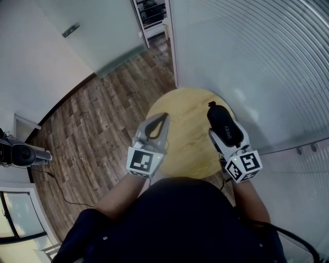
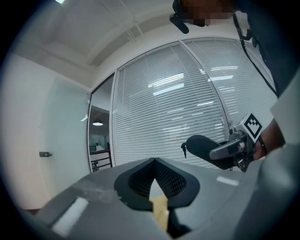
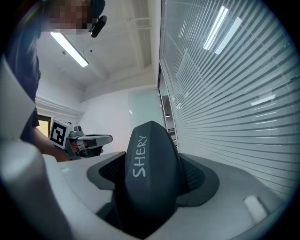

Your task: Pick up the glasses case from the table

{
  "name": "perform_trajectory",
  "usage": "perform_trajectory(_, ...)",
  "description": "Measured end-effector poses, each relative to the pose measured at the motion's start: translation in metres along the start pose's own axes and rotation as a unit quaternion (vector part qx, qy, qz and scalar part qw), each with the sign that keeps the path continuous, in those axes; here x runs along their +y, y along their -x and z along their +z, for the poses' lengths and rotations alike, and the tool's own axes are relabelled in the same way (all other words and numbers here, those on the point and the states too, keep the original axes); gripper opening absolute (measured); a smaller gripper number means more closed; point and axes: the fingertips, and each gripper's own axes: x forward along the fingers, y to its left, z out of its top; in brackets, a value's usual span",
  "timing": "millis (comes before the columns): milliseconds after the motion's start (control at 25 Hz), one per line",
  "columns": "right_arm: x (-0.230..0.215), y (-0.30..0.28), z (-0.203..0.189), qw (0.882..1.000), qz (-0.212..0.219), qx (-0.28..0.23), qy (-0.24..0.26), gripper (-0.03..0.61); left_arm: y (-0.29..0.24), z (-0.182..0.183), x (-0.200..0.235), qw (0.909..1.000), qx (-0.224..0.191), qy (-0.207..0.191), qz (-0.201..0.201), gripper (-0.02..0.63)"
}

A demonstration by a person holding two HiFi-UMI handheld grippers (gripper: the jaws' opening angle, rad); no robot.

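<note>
The black glasses case (image 1: 224, 125) with white lettering is held up above the round wooden table (image 1: 187, 138), with my right gripper (image 1: 224, 134) shut on it. In the right gripper view the case (image 3: 149, 178) fills the space between the jaws and sticks out past them. My left gripper (image 1: 159, 120) hovers over the table's left part, shut, its tips together with nothing between them. In the left gripper view the left gripper (image 2: 153, 161) points upward and the case (image 2: 204, 147) shows at the right, carried by the right gripper (image 2: 225, 151).
A glass wall with blinds (image 1: 257, 61) runs close behind and right of the table. Wood plank floor (image 1: 97, 123) spreads to the left, with a black device (image 1: 18, 154) and a cable at the far left. A doorway (image 1: 151, 15) lies beyond.
</note>
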Motion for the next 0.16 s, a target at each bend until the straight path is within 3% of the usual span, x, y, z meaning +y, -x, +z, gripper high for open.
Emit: perform_trajectory(160, -0.0010, -0.0032, 0.0030, 1.000, 0.004, -0.009, 0.007, 0.350, -0.0037, -0.0050, 0.0000, 1.0000, 0.000, 0.004, 0.005, 0.005)
